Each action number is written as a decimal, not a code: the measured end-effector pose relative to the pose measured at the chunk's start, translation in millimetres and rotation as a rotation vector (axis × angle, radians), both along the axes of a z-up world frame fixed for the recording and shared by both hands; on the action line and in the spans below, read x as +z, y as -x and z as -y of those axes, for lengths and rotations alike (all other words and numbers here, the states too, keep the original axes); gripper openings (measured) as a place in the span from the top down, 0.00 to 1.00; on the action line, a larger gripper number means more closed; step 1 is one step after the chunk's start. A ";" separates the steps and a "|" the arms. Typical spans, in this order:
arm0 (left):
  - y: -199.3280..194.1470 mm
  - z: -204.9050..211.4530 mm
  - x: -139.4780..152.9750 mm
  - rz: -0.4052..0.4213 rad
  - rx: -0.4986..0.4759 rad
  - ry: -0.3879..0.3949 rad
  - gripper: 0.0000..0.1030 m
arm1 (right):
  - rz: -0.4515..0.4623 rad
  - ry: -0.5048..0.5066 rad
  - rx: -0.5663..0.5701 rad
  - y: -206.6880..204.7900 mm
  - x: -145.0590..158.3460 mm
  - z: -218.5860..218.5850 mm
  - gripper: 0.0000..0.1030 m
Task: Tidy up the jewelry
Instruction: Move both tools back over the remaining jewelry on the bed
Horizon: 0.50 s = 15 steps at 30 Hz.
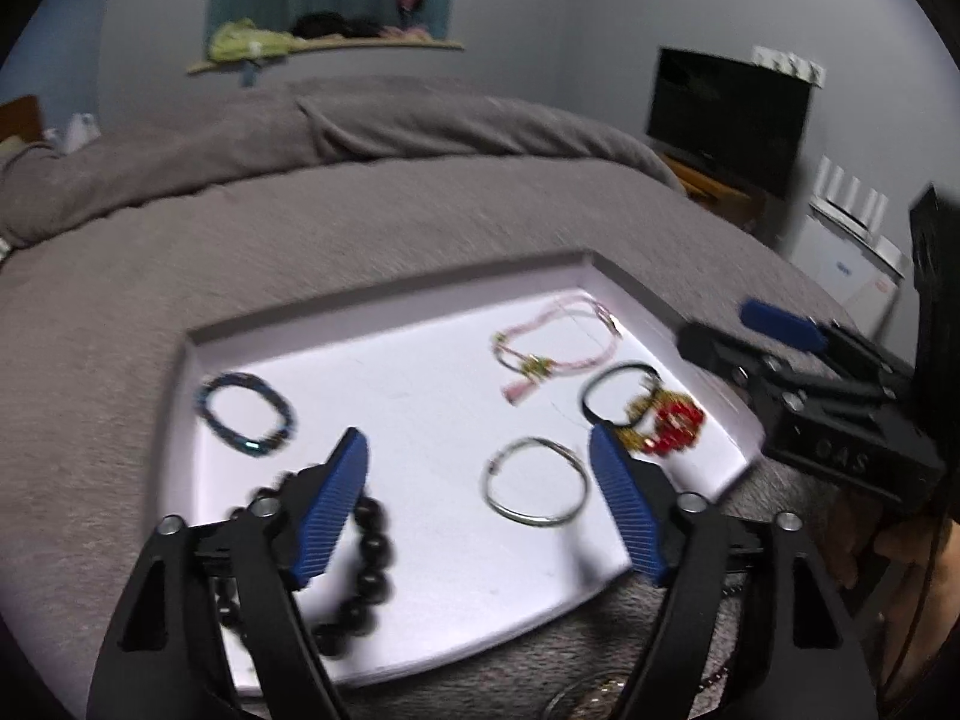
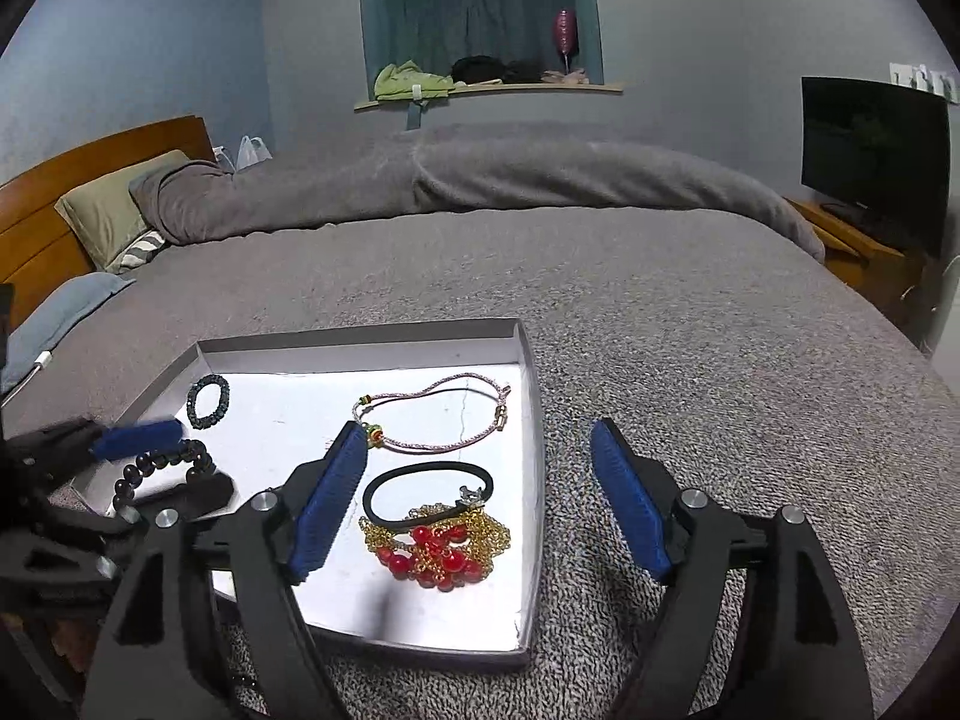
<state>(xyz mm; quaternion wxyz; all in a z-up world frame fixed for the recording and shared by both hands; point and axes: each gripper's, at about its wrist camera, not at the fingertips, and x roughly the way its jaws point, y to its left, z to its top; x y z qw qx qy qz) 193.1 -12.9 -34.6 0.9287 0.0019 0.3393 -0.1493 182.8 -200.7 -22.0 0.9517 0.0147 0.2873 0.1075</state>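
A shallow white box [image 2: 528,420] lies on the grey bedspread. In it are a blue bead bracelet [image 1: 246,414], a black bead bracelet [image 1: 360,564], a silver bangle [image 1: 534,489], a pink cord necklace [image 2: 438,414], a black hair band [image 2: 426,492] and a red and gold necklace [image 2: 438,552]. My left gripper [image 1: 477,438] is open above the box's near side. The bangle lies below its gap and the black beads run under its left finger. My right gripper [image 2: 477,431] is open over the box's right wall, with the red necklace below it, untouched.
The grey bedspread [image 2: 660,312] spreads all around the box. A rolled grey blanket and pillows [image 2: 108,210] lie at the far side by a wooden headboard. A television [image 2: 873,156] on a wooden stand is at the right. A hand [image 1: 900,546] holds the right gripper.
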 end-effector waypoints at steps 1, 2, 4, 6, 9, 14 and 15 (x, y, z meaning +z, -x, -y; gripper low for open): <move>0.9 -3.4 1.9 0.004 0.014 0.008 0.22 | 0.002 -0.010 -0.002 1.4 0.8 1.4 0.16; 1.2 -6.0 2.8 0.006 0.026 0.011 0.20 | 0.004 -0.016 -0.003 2.7 1.6 2.8 0.13; 2.7 -10.8 4.1 0.014 0.057 0.006 0.13 | 0.010 -0.028 -0.005 5.2 3.5 4.4 0.10; 4.6 -13.9 4.8 0.022 0.075 -0.002 0.11 | 0.021 -0.032 -0.010 7.7 5.4 5.4 0.06; 6.7 -18.7 6.2 0.034 0.108 -0.018 0.10 | 0.044 -0.024 -0.029 12.6 8.2 7.4 0.05; 12.7 -24.1 8.6 0.045 0.134 -0.025 0.09 | 0.047 -0.024 -0.050 18.1 11.1 9.2 0.05; 14.1 -24.2 8.8 0.048 0.135 -0.029 0.09 | 0.047 -0.022 -0.050 19.9 11.5 9.1 0.05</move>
